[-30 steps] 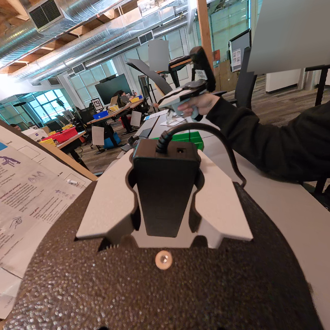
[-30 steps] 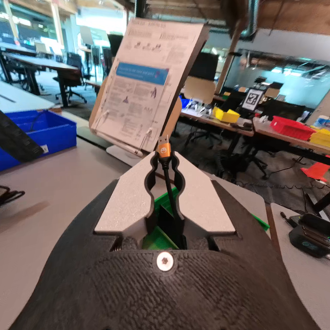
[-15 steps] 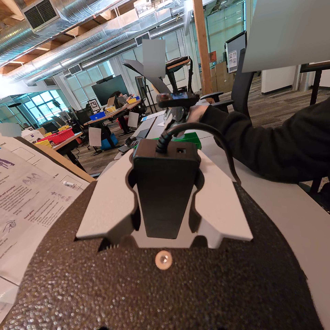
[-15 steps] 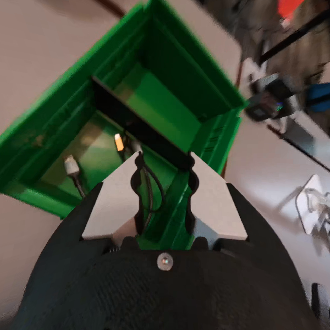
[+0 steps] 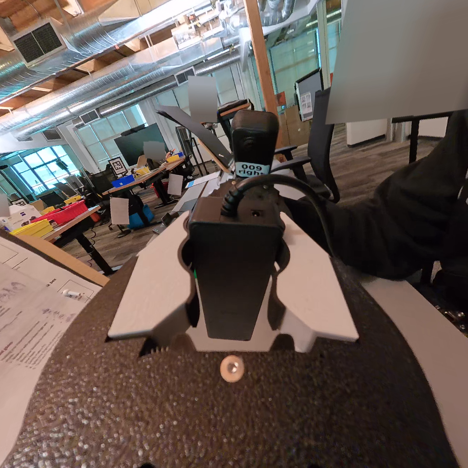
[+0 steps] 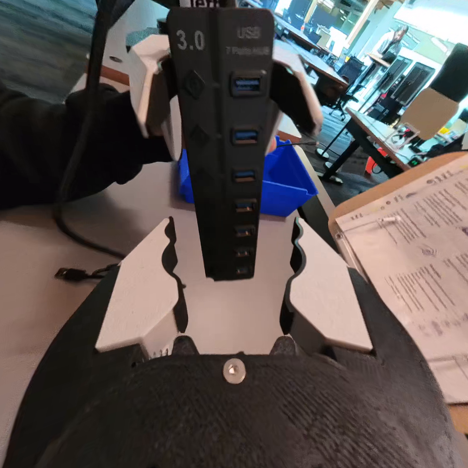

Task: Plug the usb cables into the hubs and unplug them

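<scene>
My left gripper (image 5: 234,222) is shut on a black USB hub (image 5: 233,273) and holds it upright above the table. The hub's thick black cable (image 5: 291,181) leaves its top end and curves right. In the right wrist view the hub (image 6: 222,126) shows a row of several blue ports, all empty. The left gripper's white fingers (image 6: 144,83) clamp its upper part. My right gripper (image 6: 233,222) is open and empty. The hub's lower end hangs between its fingertips, apart from both. A loose black USB plug (image 6: 68,273) lies on the table at the left.
A blue bin (image 6: 286,187) stands behind the hub. A paper-covered document stand (image 6: 405,278) is at the right, and shows in the left wrist view (image 5: 33,316). A dark sleeve (image 5: 379,228) crosses the grey table (image 5: 405,329). The right gripper's black body (image 5: 254,141) faces the left one.
My right gripper let go of the orange-tipped cable over the green bin, opened wide, and swung round to face the hub. My left gripper still holds the hub.
</scene>
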`<state>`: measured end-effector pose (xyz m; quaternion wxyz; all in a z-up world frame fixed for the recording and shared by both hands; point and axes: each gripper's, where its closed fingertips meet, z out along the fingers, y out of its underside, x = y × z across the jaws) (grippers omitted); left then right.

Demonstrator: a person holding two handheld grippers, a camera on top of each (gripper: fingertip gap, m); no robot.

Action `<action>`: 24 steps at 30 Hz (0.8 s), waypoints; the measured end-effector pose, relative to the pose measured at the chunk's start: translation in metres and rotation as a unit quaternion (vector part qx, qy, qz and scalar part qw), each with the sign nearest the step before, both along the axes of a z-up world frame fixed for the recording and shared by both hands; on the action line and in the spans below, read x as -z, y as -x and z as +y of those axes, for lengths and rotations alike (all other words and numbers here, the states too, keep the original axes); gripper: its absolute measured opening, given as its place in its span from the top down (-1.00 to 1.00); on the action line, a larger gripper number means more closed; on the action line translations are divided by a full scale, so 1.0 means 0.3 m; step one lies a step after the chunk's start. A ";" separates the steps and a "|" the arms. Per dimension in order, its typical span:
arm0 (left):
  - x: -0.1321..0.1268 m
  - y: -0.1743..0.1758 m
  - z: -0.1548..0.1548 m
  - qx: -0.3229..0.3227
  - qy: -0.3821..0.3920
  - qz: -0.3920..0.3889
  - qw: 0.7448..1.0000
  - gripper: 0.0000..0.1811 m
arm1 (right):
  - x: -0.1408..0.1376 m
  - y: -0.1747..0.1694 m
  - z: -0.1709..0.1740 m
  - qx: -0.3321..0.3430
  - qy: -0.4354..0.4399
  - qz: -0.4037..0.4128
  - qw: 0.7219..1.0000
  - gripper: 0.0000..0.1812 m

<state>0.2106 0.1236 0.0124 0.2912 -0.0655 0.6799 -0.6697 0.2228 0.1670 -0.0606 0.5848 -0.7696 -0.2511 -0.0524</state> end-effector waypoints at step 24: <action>-0.105 -0.045 0.230 -0.191 0.048 -0.056 0.979 0.19 | -0.638 -0.557 -0.453 0.352 -0.067 -0.188 0.915 0.43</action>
